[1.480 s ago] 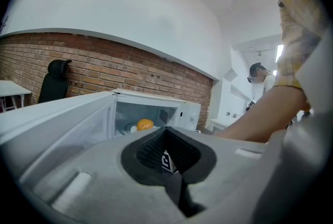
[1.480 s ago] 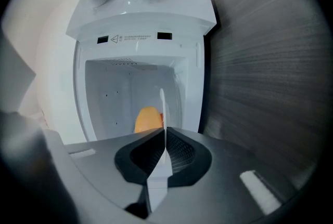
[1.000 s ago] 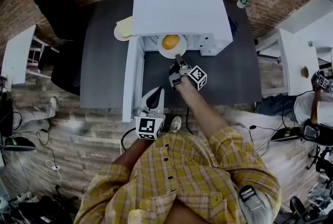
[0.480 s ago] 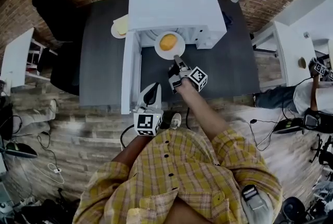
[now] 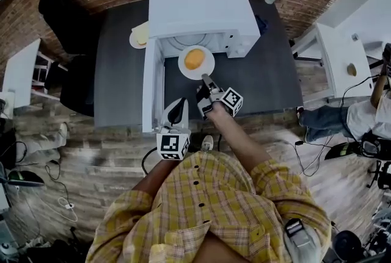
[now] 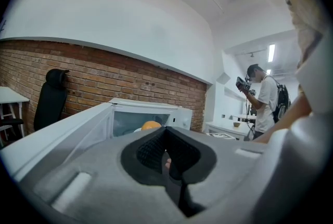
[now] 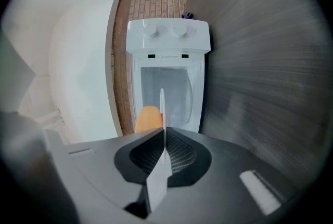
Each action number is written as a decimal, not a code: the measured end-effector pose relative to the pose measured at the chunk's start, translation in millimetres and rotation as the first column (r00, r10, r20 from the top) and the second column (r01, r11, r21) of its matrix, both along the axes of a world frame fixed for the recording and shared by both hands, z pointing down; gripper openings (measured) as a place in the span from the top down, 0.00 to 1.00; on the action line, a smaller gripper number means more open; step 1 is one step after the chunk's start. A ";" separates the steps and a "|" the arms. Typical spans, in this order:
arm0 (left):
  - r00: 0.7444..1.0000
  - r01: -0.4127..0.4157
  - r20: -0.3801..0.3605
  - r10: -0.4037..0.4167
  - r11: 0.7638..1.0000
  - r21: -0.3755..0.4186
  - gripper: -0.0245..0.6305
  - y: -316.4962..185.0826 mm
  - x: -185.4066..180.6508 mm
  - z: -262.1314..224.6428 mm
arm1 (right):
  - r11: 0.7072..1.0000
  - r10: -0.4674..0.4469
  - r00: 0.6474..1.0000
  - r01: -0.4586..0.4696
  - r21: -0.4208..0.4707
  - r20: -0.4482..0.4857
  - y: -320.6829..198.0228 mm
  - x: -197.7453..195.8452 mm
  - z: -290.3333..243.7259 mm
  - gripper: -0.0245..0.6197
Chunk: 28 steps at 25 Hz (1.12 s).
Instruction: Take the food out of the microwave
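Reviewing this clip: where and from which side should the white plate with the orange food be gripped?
The plate by its near rim, coming from the front, jaws pinching the thin edge. The food sits in its middle, the microwave stands behind it and the open door flanks its left.

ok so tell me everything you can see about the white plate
The white plate is round, thin and smooth, maybe ceramic, with an orange lump of food in its middle. It is held level just outside the open microwave, above the dark table. The right gripper pinches its near rim; the fingers have just been opening slightly, the rim between them.
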<state>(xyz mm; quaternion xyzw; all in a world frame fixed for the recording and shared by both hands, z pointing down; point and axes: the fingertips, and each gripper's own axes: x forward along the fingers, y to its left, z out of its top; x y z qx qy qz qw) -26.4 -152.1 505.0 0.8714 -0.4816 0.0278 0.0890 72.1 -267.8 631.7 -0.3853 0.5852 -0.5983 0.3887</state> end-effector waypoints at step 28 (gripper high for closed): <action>1.000 -0.007 -0.018 0.007 1.000 0.004 0.96 -9.2 -2.0 2.8 | 0.994 -0.016 0.998 0.009 0.111 0.063 74.7 -21.9 -42.8 0.93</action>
